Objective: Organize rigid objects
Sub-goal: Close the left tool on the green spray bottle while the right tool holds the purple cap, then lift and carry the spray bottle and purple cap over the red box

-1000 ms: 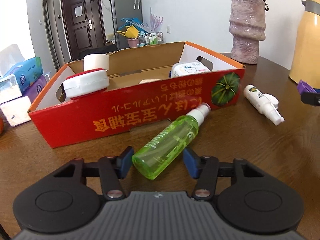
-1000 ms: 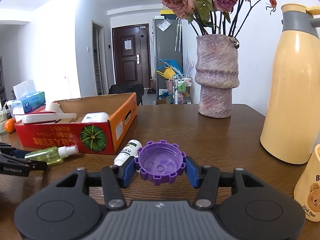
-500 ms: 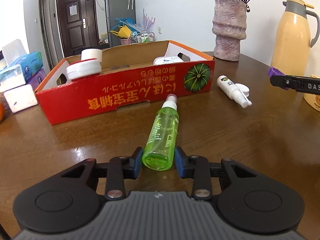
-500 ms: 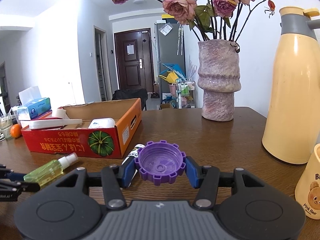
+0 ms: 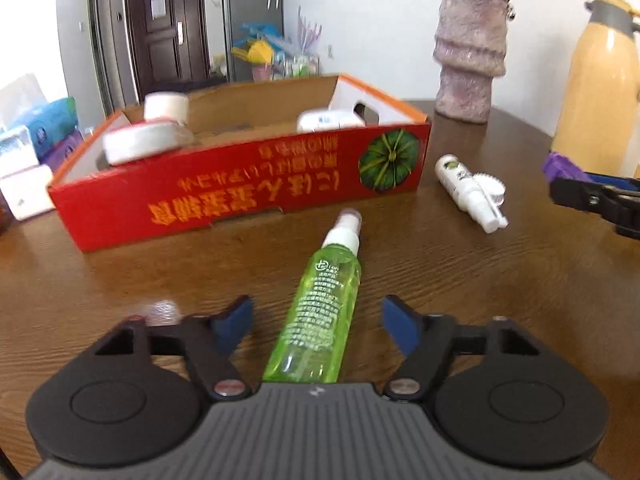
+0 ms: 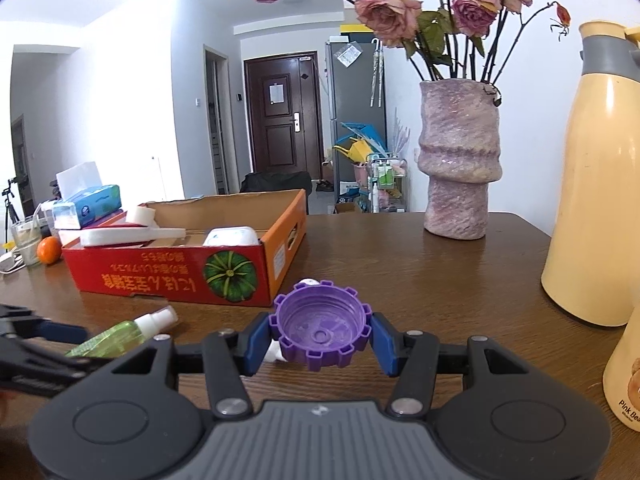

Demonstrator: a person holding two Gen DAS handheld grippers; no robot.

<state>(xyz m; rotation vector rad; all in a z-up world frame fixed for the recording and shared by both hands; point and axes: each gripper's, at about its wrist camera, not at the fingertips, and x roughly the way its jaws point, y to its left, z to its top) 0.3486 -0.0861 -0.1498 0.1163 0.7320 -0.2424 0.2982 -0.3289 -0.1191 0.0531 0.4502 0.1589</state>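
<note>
On the brown wooden table (image 5: 500,300), the green spray bottle (image 5: 320,312) is lying flat with its white nozzle pointing toward the red cardboard box (image 5: 240,192). The left gripper (image 5: 316,320) is straddling the bottle's lower half, and its jaws are opening, with the blue pads (image 5: 394,322) standing clear of the bottle on both sides. The right gripper (image 6: 320,334) is clamping a purple toothed cap (image 6: 320,328) between its pads, holding it above the table with the hollow side facing up. A white bottle (image 5: 468,192) is lying on the table just right of the box, apparently resting against a small white ribbed cap, though blur is making that contact hard to judge. Inside the box, a few white containers are sitting. Behind it, a pinkish vase (image 6: 460,164) and a cream thermos (image 6: 596,184) are standing upright.
</note>
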